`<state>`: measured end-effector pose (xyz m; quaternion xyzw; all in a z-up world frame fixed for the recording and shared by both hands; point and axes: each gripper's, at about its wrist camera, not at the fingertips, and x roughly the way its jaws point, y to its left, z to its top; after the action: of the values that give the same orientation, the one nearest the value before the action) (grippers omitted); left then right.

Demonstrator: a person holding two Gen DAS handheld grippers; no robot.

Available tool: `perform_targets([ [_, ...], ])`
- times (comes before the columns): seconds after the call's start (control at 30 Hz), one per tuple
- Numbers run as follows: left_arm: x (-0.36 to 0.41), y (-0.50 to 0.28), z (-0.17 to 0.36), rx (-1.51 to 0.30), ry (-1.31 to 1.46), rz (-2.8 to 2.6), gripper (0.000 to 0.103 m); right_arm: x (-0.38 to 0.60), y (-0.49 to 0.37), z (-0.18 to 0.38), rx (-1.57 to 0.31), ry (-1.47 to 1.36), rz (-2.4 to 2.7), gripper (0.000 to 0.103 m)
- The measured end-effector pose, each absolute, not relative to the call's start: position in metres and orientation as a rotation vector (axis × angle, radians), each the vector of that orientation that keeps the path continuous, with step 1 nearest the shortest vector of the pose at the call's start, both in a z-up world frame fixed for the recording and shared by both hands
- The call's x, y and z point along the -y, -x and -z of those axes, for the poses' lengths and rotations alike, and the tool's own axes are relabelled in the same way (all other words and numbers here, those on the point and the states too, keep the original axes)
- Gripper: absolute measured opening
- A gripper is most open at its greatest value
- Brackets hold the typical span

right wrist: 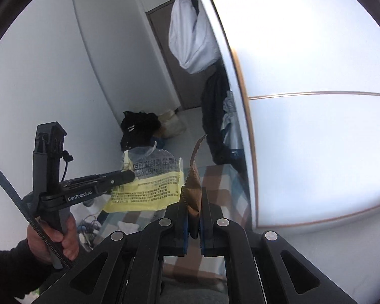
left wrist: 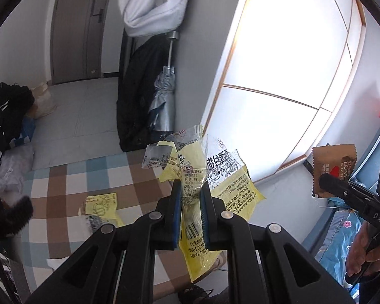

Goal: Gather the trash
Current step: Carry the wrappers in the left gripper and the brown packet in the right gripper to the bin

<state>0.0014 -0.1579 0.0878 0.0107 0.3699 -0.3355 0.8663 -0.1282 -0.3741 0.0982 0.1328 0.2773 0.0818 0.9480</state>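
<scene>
left claw (left wrist: 190, 197) gripping yellow wrapper (left wrist: 225, 177) (crumpled)

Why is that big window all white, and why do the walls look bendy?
Left wrist view: the window is washed out by glare and the door curves from the fisheye lens. Right wrist view: the same glare, and the brown wrapper looks dark against it.

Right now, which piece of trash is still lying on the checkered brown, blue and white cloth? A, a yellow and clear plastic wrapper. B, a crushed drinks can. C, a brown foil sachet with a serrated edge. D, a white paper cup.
A: a second yellow and clear plastic wrapper lies flat on the checkered cloth, while the left gripper and right gripper hold the other pieces up.
</scene>
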Motion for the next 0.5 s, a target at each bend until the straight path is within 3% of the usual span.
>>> perform_targets([
  [0.27, 0.229, -0.008, -0.051, -0.906, -0.086, 0.811, 0.009, 0.435, 0.166, -0.065, -0.577, -0.349, 0.006, 0.005],
  [0.5, 0.290, -0.007, 0.002, -1.056, -0.194, 0.861, 0.009, 0.482, 0.172, 0.009, -0.704, -0.445, 0.148, 0.005],
])
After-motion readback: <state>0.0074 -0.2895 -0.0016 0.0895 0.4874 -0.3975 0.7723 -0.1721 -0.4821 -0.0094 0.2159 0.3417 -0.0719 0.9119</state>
